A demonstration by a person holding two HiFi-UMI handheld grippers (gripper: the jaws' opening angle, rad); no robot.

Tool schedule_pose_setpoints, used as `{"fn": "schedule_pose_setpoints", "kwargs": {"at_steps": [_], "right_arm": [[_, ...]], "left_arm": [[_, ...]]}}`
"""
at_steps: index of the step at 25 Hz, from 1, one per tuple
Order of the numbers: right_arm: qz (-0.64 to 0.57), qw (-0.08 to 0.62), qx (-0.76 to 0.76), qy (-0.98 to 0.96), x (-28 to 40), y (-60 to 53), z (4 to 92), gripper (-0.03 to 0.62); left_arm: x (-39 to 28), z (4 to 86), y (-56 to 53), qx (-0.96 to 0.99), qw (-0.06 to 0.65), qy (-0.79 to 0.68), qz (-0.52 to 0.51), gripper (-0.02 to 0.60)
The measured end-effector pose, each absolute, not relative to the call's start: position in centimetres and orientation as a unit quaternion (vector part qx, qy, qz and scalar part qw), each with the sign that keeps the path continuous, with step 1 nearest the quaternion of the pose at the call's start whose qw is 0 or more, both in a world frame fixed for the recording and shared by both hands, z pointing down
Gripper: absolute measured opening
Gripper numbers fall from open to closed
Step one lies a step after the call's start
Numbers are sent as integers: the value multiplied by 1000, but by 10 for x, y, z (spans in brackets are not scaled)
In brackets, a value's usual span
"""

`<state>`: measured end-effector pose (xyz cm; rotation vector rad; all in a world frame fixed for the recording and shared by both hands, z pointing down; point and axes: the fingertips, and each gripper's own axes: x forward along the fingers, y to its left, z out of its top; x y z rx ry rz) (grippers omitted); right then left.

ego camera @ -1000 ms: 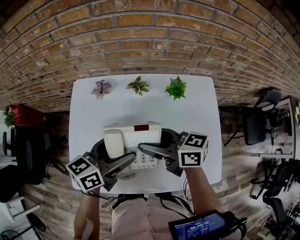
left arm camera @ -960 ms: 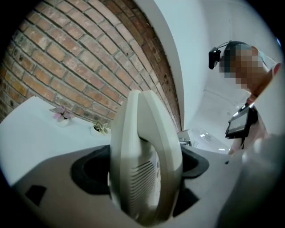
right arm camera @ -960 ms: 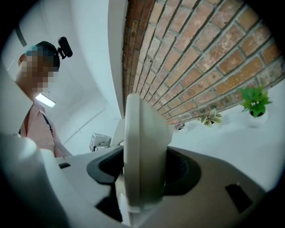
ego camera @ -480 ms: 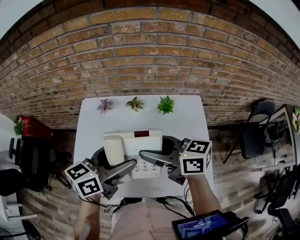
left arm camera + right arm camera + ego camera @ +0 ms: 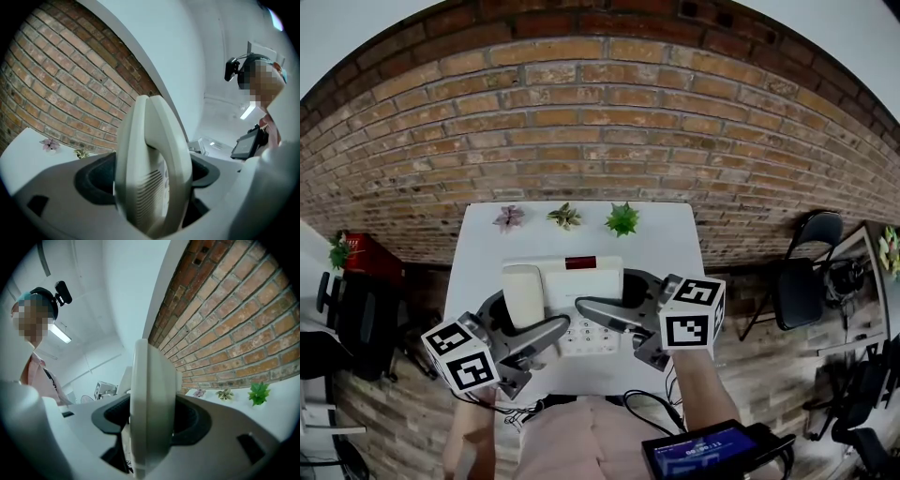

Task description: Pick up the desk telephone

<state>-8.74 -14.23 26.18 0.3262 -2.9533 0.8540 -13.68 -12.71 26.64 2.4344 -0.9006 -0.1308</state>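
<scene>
The cream desk telephone (image 5: 572,279), with a handset on its left and a dark red display, hangs above the white table (image 5: 478,246), gripped from both sides. My left gripper (image 5: 521,324) is shut on its left side, where the handset lies. My right gripper (image 5: 615,300) is shut on its right edge. In the left gripper view the handset end of the telephone (image 5: 151,164) stands edge-on, filling the gap of the left gripper (image 5: 150,180). In the right gripper view the telephone's edge (image 5: 151,399) stands pinched in the right gripper (image 5: 147,423). The keypad is partly hidden by the jaws.
Three small potted plants (image 5: 508,217) (image 5: 564,217) (image 5: 622,219) line the table's far edge against a brick wall. A black chair (image 5: 797,281) stands to the right, a red crate (image 5: 364,258) to the left. A screen device (image 5: 703,455) hangs at the person's waist.
Both grippers have risen together with the telephone between them. The table and plants now look smaller and farther below. The grips have not changed.
</scene>
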Motion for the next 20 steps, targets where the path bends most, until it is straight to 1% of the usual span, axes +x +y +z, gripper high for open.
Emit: {"fn": "schedule_pose_setpoints", "kwargs": {"at_steps": [20], "right_arm": [[273,23,103,-956,-75,-141,265,256]], "left_arm": [[-123,270,-125,902,267,-338,-36,454]]}}
